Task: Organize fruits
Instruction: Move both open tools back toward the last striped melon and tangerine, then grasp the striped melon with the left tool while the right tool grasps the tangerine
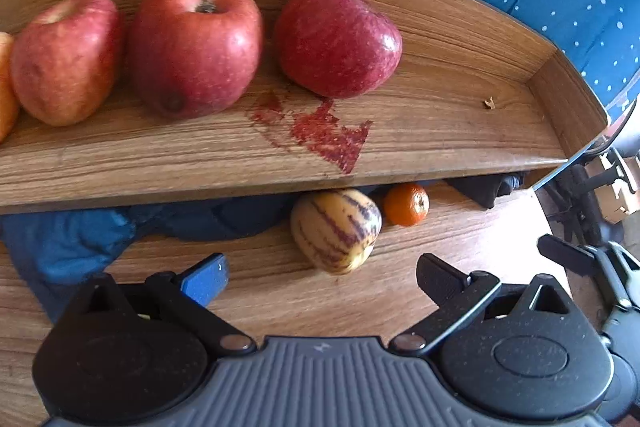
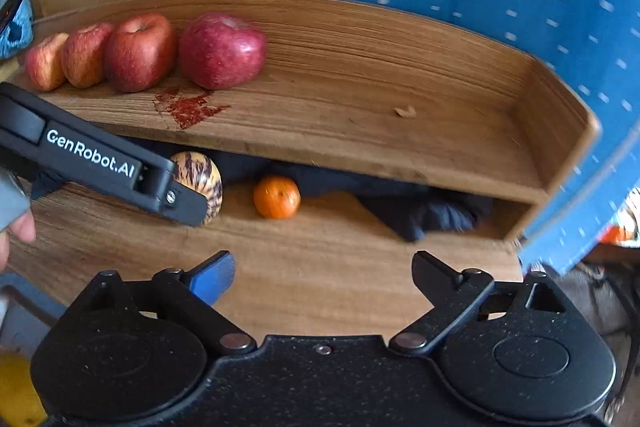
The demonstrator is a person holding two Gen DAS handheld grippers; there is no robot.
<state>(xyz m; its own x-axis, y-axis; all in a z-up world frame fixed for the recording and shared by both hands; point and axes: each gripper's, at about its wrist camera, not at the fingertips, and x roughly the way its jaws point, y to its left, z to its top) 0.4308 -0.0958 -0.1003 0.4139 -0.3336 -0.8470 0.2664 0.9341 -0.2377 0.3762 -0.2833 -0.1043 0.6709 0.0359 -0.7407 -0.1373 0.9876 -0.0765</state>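
Your left claw gapes wide and empty just short of the striped melon dead ahead under the shelf, lined up to straddle it; right claw likewise wide.

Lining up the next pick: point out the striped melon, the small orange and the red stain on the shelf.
striped melon (image 1: 336,229), left wrist view, middle of its striped skin.
small orange (image 2: 277,197), right wrist view, centre of its peel.
red stain (image 1: 326,133), left wrist view, densest patch on the shelf board.
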